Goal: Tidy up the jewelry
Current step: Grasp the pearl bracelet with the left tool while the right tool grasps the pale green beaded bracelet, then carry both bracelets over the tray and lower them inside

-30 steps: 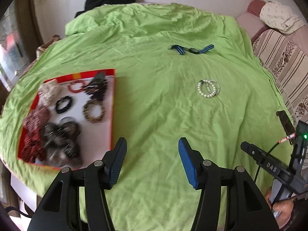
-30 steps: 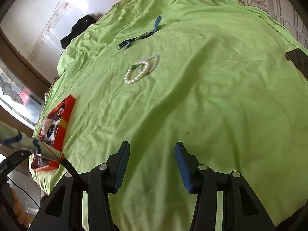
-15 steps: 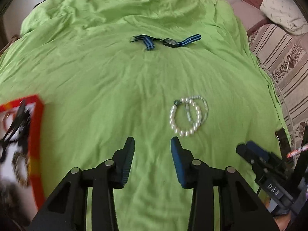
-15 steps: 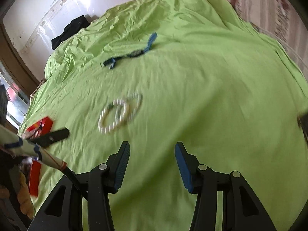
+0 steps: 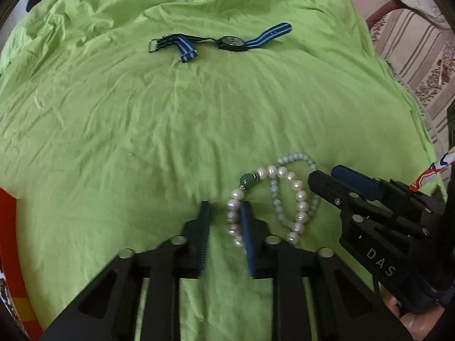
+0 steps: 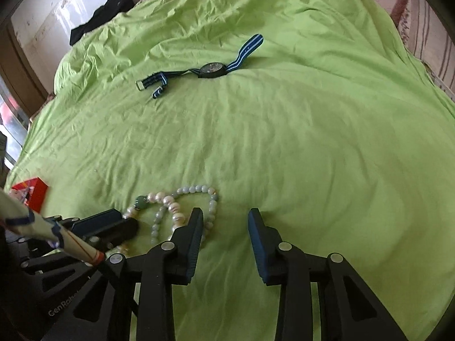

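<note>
From the left wrist, the left gripper hangs low over the green sheet, its jaws closing with a gap left between them; the pearl bracelet lies just off the right pad, beads overlapping its edge, and whether that pad touches them I cannot tell. Only sheet shows in the gap. A pale green bracelet overlaps the pearls. The right gripper reaches in from the right, beside the bracelets. A striped watch lies well beyond. A red tray edge shows at the left. From the right wrist, the right gripper's jaws stand apart and are closing over bare sheet; its left pad is just beside the green beads. This view alone shows dark cloth past the sheet's far edge.
</note>
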Available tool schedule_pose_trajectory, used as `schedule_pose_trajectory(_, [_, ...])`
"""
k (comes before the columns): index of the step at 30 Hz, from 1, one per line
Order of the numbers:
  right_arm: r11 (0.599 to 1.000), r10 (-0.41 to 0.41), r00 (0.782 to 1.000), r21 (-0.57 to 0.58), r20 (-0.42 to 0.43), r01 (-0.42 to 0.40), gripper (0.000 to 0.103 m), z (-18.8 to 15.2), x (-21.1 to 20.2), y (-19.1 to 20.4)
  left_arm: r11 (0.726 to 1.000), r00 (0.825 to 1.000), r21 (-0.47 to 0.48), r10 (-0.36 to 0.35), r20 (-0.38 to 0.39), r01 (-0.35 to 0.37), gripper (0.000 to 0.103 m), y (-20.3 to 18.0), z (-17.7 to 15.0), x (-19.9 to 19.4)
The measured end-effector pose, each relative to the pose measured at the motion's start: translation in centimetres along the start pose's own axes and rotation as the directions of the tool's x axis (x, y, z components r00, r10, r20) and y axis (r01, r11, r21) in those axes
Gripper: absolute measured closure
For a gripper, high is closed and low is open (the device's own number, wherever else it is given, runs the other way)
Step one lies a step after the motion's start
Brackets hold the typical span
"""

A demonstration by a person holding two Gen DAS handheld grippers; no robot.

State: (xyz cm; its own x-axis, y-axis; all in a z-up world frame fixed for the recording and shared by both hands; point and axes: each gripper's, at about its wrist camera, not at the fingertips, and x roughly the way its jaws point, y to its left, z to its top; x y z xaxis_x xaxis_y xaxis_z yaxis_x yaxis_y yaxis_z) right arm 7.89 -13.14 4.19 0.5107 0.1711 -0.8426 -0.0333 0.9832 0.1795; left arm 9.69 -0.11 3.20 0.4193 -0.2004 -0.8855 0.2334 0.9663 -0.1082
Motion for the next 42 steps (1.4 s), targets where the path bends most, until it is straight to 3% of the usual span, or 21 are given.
schedule_pose_trajectory(2, [0.997, -0.062, 0.998, -0.041, -0.017, 0.061, 0.082, 0.0, 0.1, 0.3, 1.000, 1.000, 0.001, 0.006, -0.003, -0.006, 0.093, 0.4, -0.3, -0.3])
schedule_pose_trajectory(7, [0.987, -0.148, 0.987, -0.079, -0.066, 0.143, 0.082, -1.7, -1.5, -0.6, 0.999, 0.999, -0.017, 0.041, -0.017, -0.041, 0.093, 3.1, -3.6, -2.7])
schedule_pose_trajectory(10, [0.984, -0.167, 0.982, -0.071, -0.090, 0.161, 0.082, -3.2, -2.7, -1.5, 0.998, 1.000, -0.068, 0.008, -0.031, -0.010, 0.093, 5.0, -6.2, -4.4])
schedule_pose_trajectory(18, [0.998, -0.040, 0.998, 0.040, -0.048, 0.042, 0.082, -4.5, -4.1, -3.2, 0.989, 0.999, -0.142, -0.040, -0.025, 0.036, 0.093, 6.1, -7.7, -5.0])
schedule_pose_trajectory(27, [0.998, -0.061, 0.998, 0.028, -0.011, 0.062, 0.081, -4.0, -2.5, -2.3, 0.984, 0.999, -0.171, -0.045, 0.013, 0.046, 0.093, 6.2, -7.1, -4.2])
schedule_pose_trajectory(28, [0.998, -0.067, 0.998, 0.022, -0.007, 0.067, 0.083, -4.0, -2.5, -2.1, 0.984, 0.999, -0.174, -0.043, 0.015, 0.045, 0.093, 6.2, -7.0, -4.2])
schedule_pose_trajectory(30, [0.997, -0.076, 0.997, 0.011, 0.003, 0.076, 0.096, -3.9, -2.8, -1.9, 0.986, 1.000, -0.162, -0.028, 0.012, 0.030, 0.093, 5.8, -6.8, -4.2])
schedule_pose_trajectory(35, [0.999, -0.033, 0.998, 0.019, 0.057, 0.032, 0.097, -4.0, -5.4, -0.9, 0.991, 0.999, -0.127, -0.027, 0.017, 0.029, 0.094, 5.1, -6.8, -5.5])
schedule_pose_trajectory(42, [1.000, 0.005, 0.992, -0.001, 0.127, -0.005, 0.097, -4.8, -10.1, 1.2, 0.989, 0.994, -0.130, -0.055, 0.093, 0.067, 0.094, 4.9, -7.8, -10.6])
